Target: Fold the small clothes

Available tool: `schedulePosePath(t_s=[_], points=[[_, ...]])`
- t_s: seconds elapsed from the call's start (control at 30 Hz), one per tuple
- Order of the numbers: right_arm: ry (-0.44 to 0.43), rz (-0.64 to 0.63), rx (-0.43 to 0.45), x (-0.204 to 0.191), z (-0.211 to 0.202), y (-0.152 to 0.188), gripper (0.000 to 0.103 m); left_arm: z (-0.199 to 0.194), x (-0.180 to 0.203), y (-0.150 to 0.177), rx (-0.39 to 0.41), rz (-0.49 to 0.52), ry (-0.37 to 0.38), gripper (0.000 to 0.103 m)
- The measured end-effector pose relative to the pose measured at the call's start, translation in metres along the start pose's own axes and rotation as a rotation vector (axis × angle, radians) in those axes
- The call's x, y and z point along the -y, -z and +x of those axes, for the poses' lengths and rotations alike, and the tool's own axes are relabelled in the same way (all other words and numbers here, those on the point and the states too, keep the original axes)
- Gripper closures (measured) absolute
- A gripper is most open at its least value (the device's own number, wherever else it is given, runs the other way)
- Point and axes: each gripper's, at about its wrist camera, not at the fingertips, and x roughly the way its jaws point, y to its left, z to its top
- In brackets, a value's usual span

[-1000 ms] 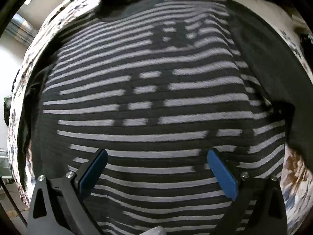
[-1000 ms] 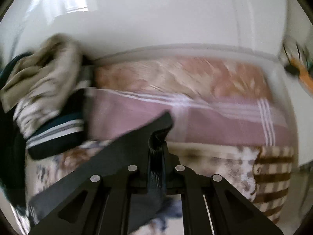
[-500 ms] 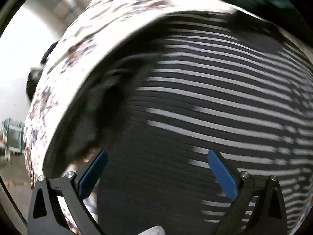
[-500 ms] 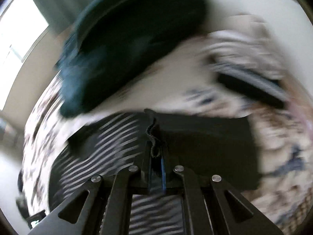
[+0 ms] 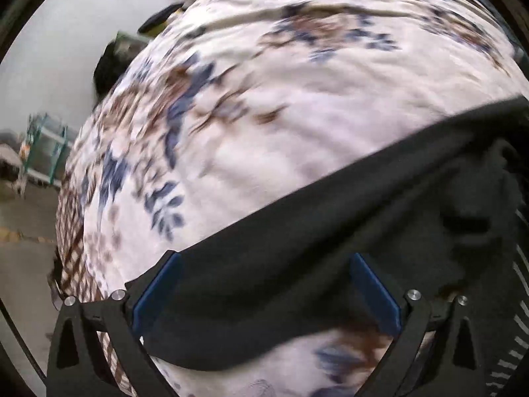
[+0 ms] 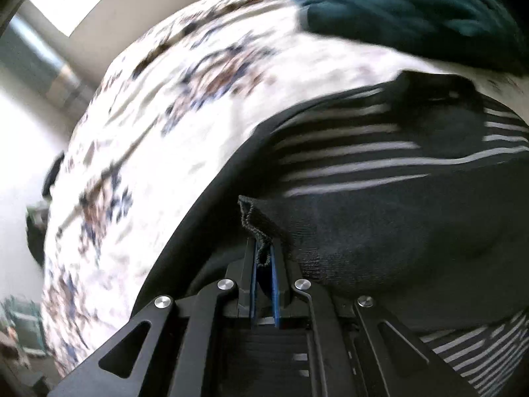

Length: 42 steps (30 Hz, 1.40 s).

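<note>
A black sweater with grey stripes [image 6: 363, 165] lies on a floral bedspread [image 6: 165, 125]. My right gripper [image 6: 263, 254] is shut on the knit cuff [image 6: 254, 218] of its plain black sleeve, which is pulled across the striped body. In the left wrist view the other black sleeve [image 5: 314, 238] stretches over the bedspread [image 5: 264, 99]. My left gripper [image 5: 264, 291] hovers open above that sleeve, its blue pads [image 5: 373, 291] wide apart and gripping nothing. Stripes of the sweater body show at the far right edge.
A dark teal garment [image 6: 413, 10] lies heaped on the bed beyond the sweater. The bed's edge drops to the floor on the left, where a green rack [image 5: 43, 152] and dark items [image 5: 112, 63] stand.
Both views have swung fast to the left. The right gripper has carried the sleeve cuff from beside the bed over the sweater body. The left gripper has gone from the striped body to the outstretched sleeve.
</note>
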Motion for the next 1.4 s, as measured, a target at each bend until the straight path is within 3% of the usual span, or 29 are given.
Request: schedulePosePath(t_s=[0.13, 0.2, 0.23, 0.33, 0.4, 0.47, 0.53, 0.6, 0.83, 0.97, 1.03, 1.1, 1.17, 1.27, 1.4], points=[[0.041, -0.078, -0.038, -0.027, 0.02, 0.014, 0.095, 0.01, -0.027, 0.009, -0.033, -0.061, 0.044, 0.0], [0.032, -0.069, -0.111, -0.025, 0.025, 0.014, 0.092, 0.008, -0.04, 0.015, -0.038, -0.092, 0.072, 0.0], [0.003, -0.038, -0.143, -0.019, 0.023, 0.013, 0.083, 0.006, -0.049, 0.02, -0.037, -0.112, 0.083, 0.0], [-0.02, 0.068, -0.191, 0.015, 0.0, 0.012, 0.028, 0.0, -0.074, 0.035, -0.058, -0.177, 0.1, 0.0], [0.05, 0.109, -0.142, 0.045, -0.03, 0.015, 0.022, 0.002, -0.096, 0.049, -0.105, -0.251, 0.13, 0.0], [0.174, 0.086, -0.112, 0.065, -0.054, 0.019, 0.006, 0.008, -0.112, 0.063, -0.173, -0.322, 0.196, 0.0], [0.297, 0.055, -0.09, 0.086, -0.075, 0.026, 0.003, 0.022, -0.129, 0.08, -0.249, -0.424, 0.27, 0.0], [0.339, 0.057, -0.089, 0.108, -0.092, 0.031, 0.003, 0.036, -0.143, 0.095, -0.301, -0.534, 0.324, 0.0], [0.358, 0.103, -0.125, 0.137, -0.109, 0.043, 0.003, 0.093, -0.173, 0.127, -0.397, -0.931, 0.485, 0.0], [0.336, 0.17, -0.156, 0.151, -0.107, 0.054, 0.003, 0.108, -0.186, 0.129, -0.384, -1.1, 0.485, 0.001], [0.33, 0.189, -0.172, 0.155, -0.106, 0.058, 0.003, 0.108, -0.19, 0.127, -0.37, -1.176, 0.445, 0.009], [0.333, 0.181, -0.181, 0.154, -0.107, 0.064, 0.003, 0.101, -0.188, 0.115, -0.339, -1.161, 0.406, 0.032], [0.339, 0.17, -0.187, 0.154, -0.107, 0.069, 0.003, 0.088, -0.18, 0.093, -0.283, -1.085, 0.358, 0.089], [0.375, 0.163, -0.184, 0.152, -0.111, 0.073, 0.003, 0.07, -0.167, 0.065, -0.184, -0.963, 0.332, 0.094], [0.491, 0.104, -0.171, 0.15, -0.116, 0.068, 0.003, 0.032, -0.136, 0.008, -0.029, -0.723, 0.3, 0.095]])
